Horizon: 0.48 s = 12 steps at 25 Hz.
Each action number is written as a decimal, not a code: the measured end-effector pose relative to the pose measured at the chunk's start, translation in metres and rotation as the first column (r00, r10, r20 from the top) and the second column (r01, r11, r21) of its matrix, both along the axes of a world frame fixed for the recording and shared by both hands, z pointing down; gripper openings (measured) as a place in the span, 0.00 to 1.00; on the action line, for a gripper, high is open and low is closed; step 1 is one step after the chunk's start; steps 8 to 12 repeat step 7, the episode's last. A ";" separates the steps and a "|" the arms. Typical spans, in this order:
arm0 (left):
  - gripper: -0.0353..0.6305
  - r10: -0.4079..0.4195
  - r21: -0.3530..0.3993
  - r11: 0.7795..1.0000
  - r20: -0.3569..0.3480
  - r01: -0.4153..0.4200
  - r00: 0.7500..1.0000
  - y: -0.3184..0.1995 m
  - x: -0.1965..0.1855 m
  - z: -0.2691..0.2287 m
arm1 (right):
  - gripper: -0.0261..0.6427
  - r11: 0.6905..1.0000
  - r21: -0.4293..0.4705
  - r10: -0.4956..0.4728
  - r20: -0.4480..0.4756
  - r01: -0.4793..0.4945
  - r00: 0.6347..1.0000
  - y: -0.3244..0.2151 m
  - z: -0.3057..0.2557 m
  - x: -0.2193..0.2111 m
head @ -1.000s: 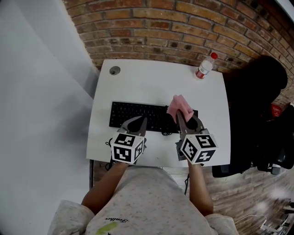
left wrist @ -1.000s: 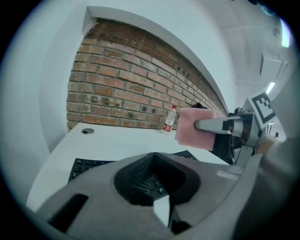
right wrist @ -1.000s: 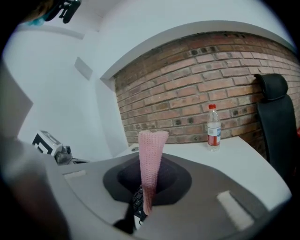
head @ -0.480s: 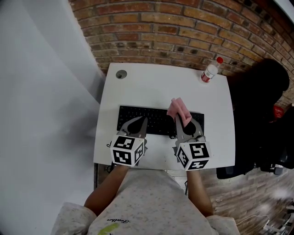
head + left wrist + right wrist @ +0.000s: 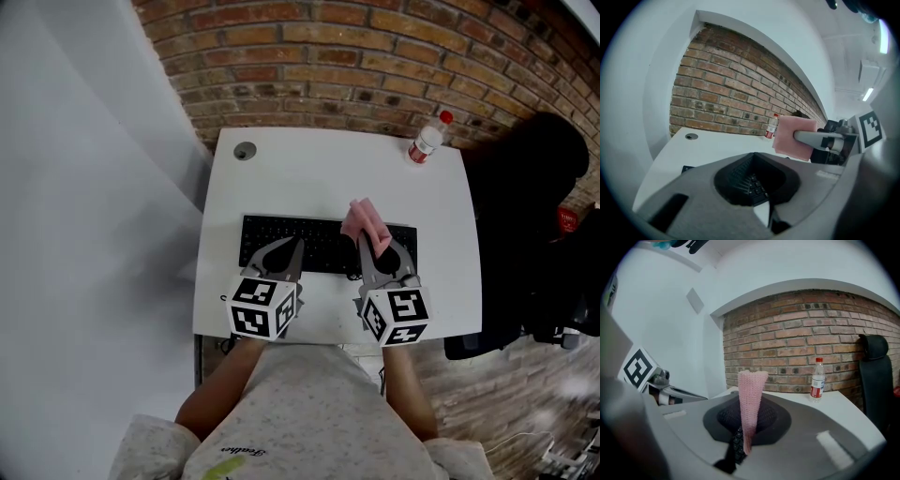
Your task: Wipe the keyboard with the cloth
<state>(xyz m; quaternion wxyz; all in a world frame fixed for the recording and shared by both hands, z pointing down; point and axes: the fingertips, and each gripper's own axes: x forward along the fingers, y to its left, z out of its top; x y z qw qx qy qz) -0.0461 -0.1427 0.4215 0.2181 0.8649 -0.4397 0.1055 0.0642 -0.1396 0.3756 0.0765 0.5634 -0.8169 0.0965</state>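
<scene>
A black keyboard (image 5: 314, 242) lies across the white table (image 5: 319, 178). My right gripper (image 5: 375, 246) is shut on a pink cloth (image 5: 364, 223), which stands up from the jaws over the keyboard's right half. In the right gripper view the cloth (image 5: 751, 404) hangs pinched between the jaws, with keys (image 5: 736, 446) showing below it. My left gripper (image 5: 279, 253) is shut with nothing in it, over the keyboard's left part near its front edge. In the left gripper view a few keys (image 5: 754, 185) show through the gap behind the jaws, and the cloth (image 5: 790, 136) is off to the right.
A clear plastic bottle (image 5: 425, 139) with a red cap stands at the table's back right corner. A round cable hole (image 5: 245, 150) is at the back left. A brick wall (image 5: 375, 66) runs behind the table, and a black chair (image 5: 534, 216) stands to its right.
The right gripper and the cloth have shifted slightly left along the keyboard. In the last half second almost nothing has moved. The left gripper keeps its place.
</scene>
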 end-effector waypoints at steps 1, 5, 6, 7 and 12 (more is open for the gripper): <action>0.05 0.000 -0.001 1.000 -0.001 0.000 1.000 0.001 0.001 0.000 | 0.07 1.000 0.000 0.000 0.000 0.000 1.000 0.000 0.000 0.001; 0.05 -0.002 -0.002 1.000 0.001 0.002 1.000 0.002 0.001 -0.001 | 0.07 1.000 0.000 -0.002 0.002 0.002 1.000 0.001 -0.001 0.002; 0.05 -0.003 -0.002 1.000 0.001 0.003 1.000 0.003 0.002 -0.001 | 0.07 1.000 0.000 -0.002 0.002 0.002 1.000 0.002 -0.001 0.002; 0.05 -0.003 -0.002 1.000 0.001 0.003 1.000 0.003 0.002 -0.001 | 0.07 1.000 0.001 -0.002 0.002 0.002 1.000 0.002 -0.001 0.002; 0.05 -0.003 -0.002 1.000 0.001 0.003 1.000 0.003 0.002 -0.001 | 0.07 1.000 0.001 -0.002 0.002 0.002 1.000 0.002 -0.001 0.002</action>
